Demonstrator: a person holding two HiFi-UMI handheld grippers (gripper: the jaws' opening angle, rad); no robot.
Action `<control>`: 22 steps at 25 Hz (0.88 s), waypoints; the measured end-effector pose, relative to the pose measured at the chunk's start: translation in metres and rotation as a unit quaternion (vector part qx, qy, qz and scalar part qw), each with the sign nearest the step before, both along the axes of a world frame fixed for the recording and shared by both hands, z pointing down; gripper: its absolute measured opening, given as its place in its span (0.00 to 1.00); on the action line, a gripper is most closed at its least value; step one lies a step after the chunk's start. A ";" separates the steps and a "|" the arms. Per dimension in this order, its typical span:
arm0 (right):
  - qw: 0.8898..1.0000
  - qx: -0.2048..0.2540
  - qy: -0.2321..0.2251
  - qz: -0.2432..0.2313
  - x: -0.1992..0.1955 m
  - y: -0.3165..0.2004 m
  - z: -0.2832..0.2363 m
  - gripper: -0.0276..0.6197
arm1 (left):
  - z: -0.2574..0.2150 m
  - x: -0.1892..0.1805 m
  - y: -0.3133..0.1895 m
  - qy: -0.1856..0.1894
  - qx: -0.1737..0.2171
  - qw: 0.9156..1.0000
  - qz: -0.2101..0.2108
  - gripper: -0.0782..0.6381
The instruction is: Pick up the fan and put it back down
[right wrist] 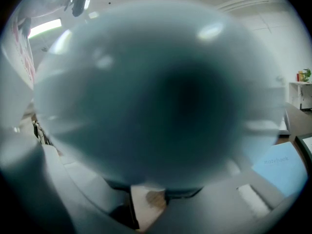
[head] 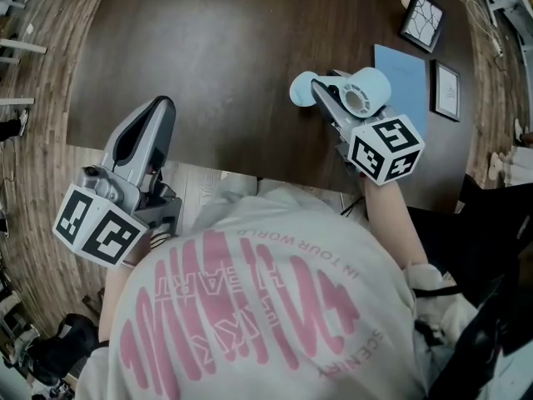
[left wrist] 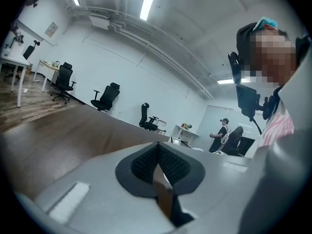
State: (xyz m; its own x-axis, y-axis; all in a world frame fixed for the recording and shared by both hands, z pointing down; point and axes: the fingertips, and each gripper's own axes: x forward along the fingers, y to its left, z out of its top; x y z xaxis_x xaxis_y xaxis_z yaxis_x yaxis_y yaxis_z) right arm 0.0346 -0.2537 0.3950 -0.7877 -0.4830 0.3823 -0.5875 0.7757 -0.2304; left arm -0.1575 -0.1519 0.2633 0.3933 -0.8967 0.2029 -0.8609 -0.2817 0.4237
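Right gripper (head: 321, 90): the jaws stood partly apart and were closed on the fan (head: 366, 92), a pale blue item with a rounded body. In the head view the fan sat between the jaws at the far right of the dark wooden counter (head: 233, 57), with one pale blue round part projecting past the jaw tips. In the right gripper view the fan's body (right wrist: 156, 91) filled nearly the whole frame, out of focus and hard against the camera. Whether the fan touched the counter or was clear of it could not be determined from any view.

Left gripper (head: 162, 107): the jaws were brought together with nothing between them. In the left gripper view (left wrist: 158, 152) the dark ribbed pads met along a single line. This gripper was at the near left edge of the counter, well apart from the fan.

Other items on the counter: a blue notebook (head: 404, 73) lay just beyond the fan and was also visible at the lower right of the right gripper view (right wrist: 278, 167). Two framed pictures lay flat further right, one (head: 420, 19) near the far corner and one (head: 445, 90) beside the notebook.
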 end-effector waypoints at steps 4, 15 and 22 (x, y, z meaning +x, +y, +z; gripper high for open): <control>1.000 -0.003 0.008 -0.005 0.001 -0.001 0.007 0.27 | 0.000 0.000 0.000 -0.002 -0.001 1.000 -0.004 0.14; 1.000 -0.018 0.013 -0.015 -0.005 0.000 0.020 0.27 | 0.002 -0.004 -0.001 -0.004 -0.004 1.000 -0.008 0.14; 0.999 -0.030 0.023 -0.014 -0.004 0.000 0.028 0.27 | 0.000 -0.003 0.000 -0.005 -0.004 1.000 -0.009 0.14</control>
